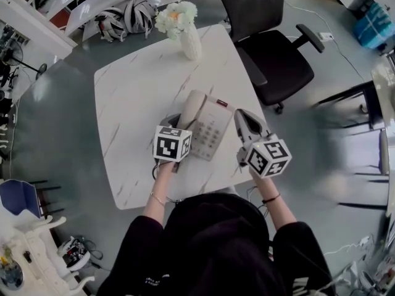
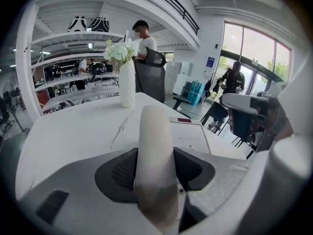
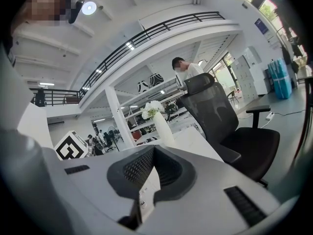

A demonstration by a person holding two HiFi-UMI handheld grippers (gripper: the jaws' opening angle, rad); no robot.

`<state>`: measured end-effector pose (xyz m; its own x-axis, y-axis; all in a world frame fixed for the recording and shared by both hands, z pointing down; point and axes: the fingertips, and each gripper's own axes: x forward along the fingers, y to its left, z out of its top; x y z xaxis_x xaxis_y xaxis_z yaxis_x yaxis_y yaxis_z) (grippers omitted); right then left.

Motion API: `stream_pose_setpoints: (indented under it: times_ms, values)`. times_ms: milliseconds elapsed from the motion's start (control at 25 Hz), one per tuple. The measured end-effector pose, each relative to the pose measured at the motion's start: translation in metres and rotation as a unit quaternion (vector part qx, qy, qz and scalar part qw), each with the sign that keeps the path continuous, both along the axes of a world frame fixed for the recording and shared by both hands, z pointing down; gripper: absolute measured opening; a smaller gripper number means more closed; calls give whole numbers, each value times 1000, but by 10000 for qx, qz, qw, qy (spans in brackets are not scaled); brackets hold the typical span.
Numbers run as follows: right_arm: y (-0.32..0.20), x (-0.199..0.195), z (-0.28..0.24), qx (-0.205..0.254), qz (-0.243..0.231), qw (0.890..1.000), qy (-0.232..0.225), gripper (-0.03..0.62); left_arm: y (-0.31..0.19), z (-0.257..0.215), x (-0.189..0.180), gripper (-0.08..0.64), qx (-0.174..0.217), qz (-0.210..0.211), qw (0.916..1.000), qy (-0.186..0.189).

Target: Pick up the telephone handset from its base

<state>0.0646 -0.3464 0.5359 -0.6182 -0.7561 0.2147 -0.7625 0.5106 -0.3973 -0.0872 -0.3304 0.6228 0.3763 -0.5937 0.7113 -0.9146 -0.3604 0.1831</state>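
A beige telephone base stands on the white marble table, near its front edge. Its handset lies along the base's left side. My left gripper is at the handset's near end. In the left gripper view the handset runs forward between the jaws, with both dark pads against its sides, and my left gripper is shut on it. The base shows just right of it. To the right of the phone my right gripper is shut and holds nothing; in its own view my right gripper shows its jaws together.
A white vase of pale flowers stands at the table's far edge. A black office chair is at the far right corner. Helmets lie on a shelf behind. A person stands past the chair.
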Motion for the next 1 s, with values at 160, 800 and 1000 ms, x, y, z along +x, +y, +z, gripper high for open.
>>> stream_pose_setpoints:
  times_ms: [160,800,1000]
  values:
    - [0,-3,-3,38,-51,10000,30,-9,3,-12,-4,209,135,-149,9996,174]
    - [-16,-22,-46,522,-286,9982,24,-9,20,-82,-31,209,978,-929,9870,877]
    - [-13,-26,-52,571,-355,9977,-26,-9,31,-107,-46,209,1259,-1224,9787,1061]
